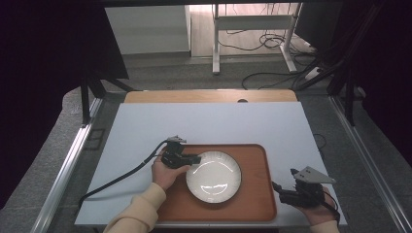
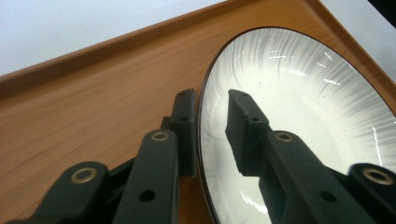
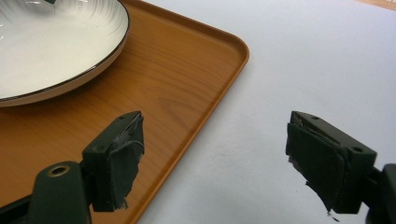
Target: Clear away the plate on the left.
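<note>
Left gripper (image 2: 210, 126): jaws slightly apart, straddling plate (image 2: 299, 93) rim, not clamped.
Right gripper (image 3: 215, 158): jaws wide apart, over tray (image 3: 177, 84) edge.
Plate: on tray.

Plate (image 1: 214, 176): round, white, glossy, ribbed rim with thin dark edge, nothing on it. Sits upright and flat on the wooden tray (image 1: 252, 158), roughly mid-tray, slightly left. Tray lies at the table's near edge.
</note>
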Available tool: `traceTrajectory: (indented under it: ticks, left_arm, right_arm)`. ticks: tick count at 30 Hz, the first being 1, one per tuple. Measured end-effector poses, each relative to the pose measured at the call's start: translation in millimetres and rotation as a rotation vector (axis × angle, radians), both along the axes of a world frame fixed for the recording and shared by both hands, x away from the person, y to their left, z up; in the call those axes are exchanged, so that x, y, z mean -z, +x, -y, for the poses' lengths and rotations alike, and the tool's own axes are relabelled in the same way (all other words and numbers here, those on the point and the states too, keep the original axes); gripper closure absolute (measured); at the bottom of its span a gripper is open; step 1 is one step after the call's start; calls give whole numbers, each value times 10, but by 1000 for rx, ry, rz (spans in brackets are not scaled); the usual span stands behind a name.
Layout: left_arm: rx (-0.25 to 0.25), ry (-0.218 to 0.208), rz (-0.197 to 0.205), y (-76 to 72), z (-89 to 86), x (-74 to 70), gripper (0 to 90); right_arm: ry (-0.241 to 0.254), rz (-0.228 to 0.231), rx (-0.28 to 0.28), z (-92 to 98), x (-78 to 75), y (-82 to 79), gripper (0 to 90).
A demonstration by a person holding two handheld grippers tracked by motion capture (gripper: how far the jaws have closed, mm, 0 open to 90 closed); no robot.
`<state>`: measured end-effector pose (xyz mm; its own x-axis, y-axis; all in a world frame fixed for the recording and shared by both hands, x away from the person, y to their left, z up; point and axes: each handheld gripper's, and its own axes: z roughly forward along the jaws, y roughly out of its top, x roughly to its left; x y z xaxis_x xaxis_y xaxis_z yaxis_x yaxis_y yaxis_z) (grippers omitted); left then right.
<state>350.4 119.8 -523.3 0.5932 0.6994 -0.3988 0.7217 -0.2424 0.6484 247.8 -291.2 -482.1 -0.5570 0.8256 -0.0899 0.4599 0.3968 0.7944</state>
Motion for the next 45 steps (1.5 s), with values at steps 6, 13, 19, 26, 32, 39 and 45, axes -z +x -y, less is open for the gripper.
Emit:
traceTrajectory:
  ticks: [6,13,19,26,32,39,45]
  left_arm:
    - [-25,2,37,-20,-33,-78,525]
    - [-33,13,98,-69,-137,-252,361]
    - [-18,41,173,-213,-294,-465,312]
    - [-53,28,228,-460,-691,-620,300]
    - [-81,24,259,-643,-997,-679,295]
    - [-86,68,279,-844,-1218,-650,282]
    - [-102,75,274,-987,-1416,-569,281]
  right_arm:
    - [1,3,-6,-23,-6,-6,201]
    - [6,1,-9,-18,-3,-9,200]
    - [-4,3,-12,-16,-2,-26,200]
    - [-21,3,-20,-48,-4,-27,201]
    - [-30,2,-22,-55,7,12,201]
    - [-28,-2,-30,-68,18,73,200]
    - [-28,-2,-37,-78,19,101,200]
